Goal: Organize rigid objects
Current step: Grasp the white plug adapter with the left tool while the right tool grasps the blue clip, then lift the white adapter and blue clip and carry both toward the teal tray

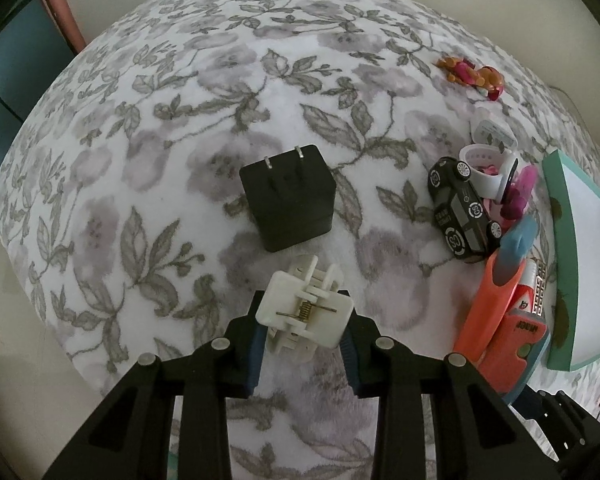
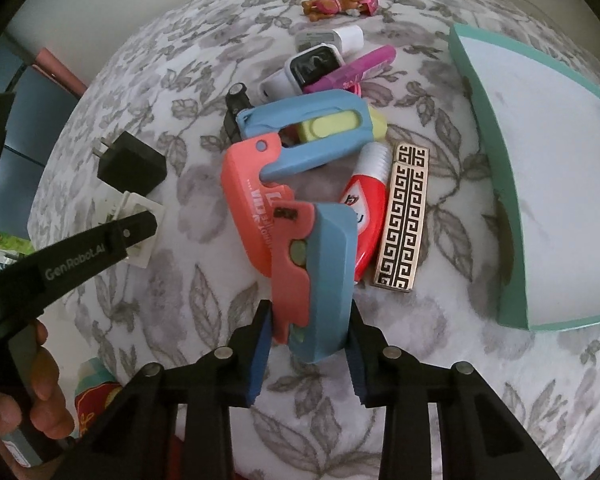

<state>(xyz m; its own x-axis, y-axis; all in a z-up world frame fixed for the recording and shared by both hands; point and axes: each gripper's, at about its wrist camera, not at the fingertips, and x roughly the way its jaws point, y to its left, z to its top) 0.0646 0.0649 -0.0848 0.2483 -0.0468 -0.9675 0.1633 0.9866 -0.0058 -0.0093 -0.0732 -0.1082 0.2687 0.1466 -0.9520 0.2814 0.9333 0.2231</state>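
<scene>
We grip a white clip (image 1: 306, 312) in our left gripper (image 1: 305, 350); our right gripper (image 2: 310, 356) clamps the coral-and-blue cutter (image 2: 312, 276), long axis pointing away; the teal box (image 2: 512, 208) holds nothing visible.

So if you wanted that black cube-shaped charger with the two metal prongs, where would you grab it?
Probably across the black cube-shaped plug-in charger's two flat side walls, coming down from above. It lies on the floral blanket with clear space all around, and the sides look parallel and plain, so the pads should seat squarely. I'd avoid the face with the two metal prongs: thin, and likely to slip.
</scene>
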